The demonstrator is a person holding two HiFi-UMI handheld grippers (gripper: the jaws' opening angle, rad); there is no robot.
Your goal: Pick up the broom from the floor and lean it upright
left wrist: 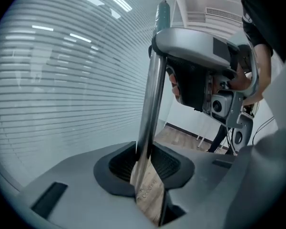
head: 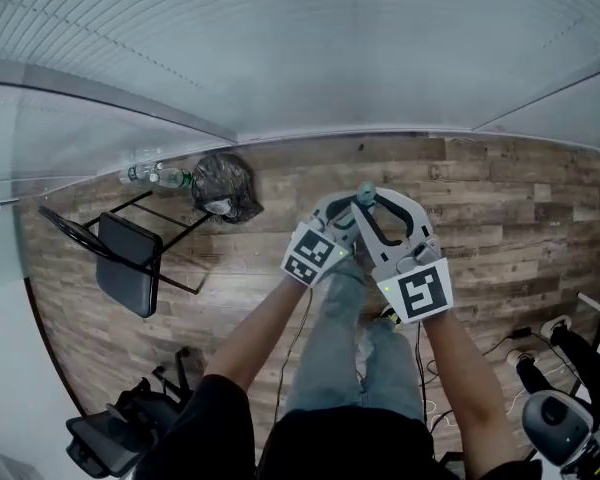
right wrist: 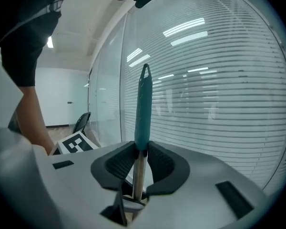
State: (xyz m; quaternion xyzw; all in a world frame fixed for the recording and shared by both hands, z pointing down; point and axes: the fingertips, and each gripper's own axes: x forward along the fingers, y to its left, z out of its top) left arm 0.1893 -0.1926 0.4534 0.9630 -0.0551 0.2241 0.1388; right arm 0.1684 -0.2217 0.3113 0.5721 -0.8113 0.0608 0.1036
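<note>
The broom stands upright in front of me, and only its handle shows. Its teal top end (head: 365,193) pokes up between the two grippers in the head view, and the broom head is hidden. My left gripper (left wrist: 145,159) is shut on the silver metal pole (left wrist: 150,104). My right gripper (right wrist: 139,163) grips the same pole higher up, just under the teal grip (right wrist: 143,109). In the head view the left gripper (head: 332,230) and the right gripper (head: 388,230) sit side by side, almost touching.
A glass wall with blinds (head: 280,58) runs close ahead. A black chair (head: 128,260), a dark bag (head: 223,186) and bottles (head: 152,175) stand at the left by the wall. Cables and equipment (head: 552,420) lie at the lower right on the wooden floor (head: 500,218).
</note>
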